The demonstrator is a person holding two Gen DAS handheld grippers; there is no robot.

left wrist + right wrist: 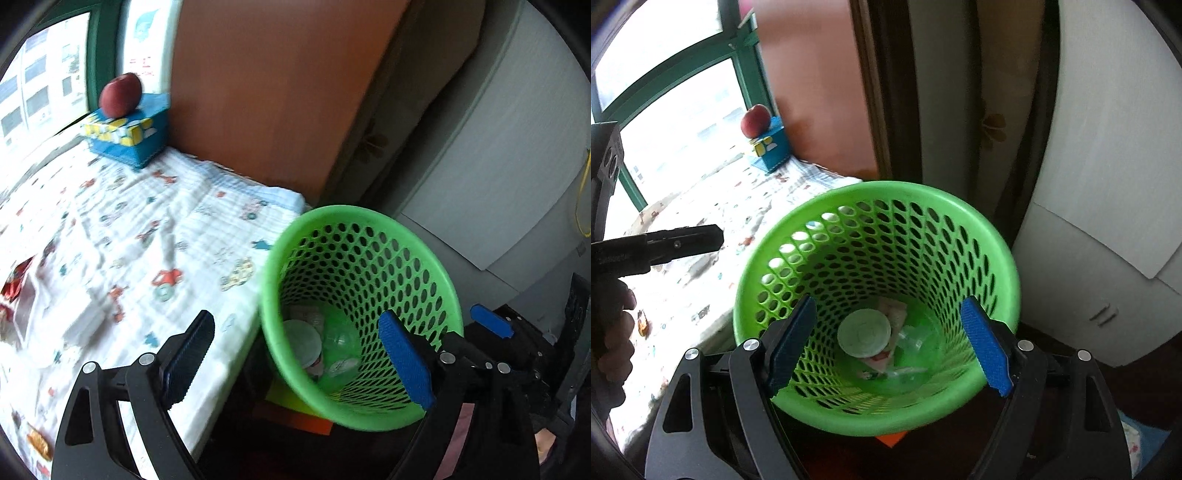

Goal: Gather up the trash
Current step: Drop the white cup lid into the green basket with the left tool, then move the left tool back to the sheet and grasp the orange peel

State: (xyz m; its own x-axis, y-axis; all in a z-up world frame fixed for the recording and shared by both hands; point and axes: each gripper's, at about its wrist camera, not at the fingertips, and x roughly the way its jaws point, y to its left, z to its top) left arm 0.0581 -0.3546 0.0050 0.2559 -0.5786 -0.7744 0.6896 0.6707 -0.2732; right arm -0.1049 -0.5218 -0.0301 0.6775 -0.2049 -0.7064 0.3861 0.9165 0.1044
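While both grippers, left (295,363) and right (888,341), gape empty, green basket (827,201) holds trash (864,332) (wrappers (22,302) remain on the bed (155,229)).

green basket (369,221), left claw (295,354) open, empty

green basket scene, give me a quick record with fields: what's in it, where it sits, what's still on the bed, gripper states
basket: green perforated basket, beside the bed edge, tilted toward the cameras
contents: round pale lid, clear plastic piece, printed wrapper
bed: patterned cloth; white and red packaging at its left edge
box: blue box by the window, red apple on top
left hand-held gripper: open, nothing between the pads
right hand-held gripper: open, empty, over the basket
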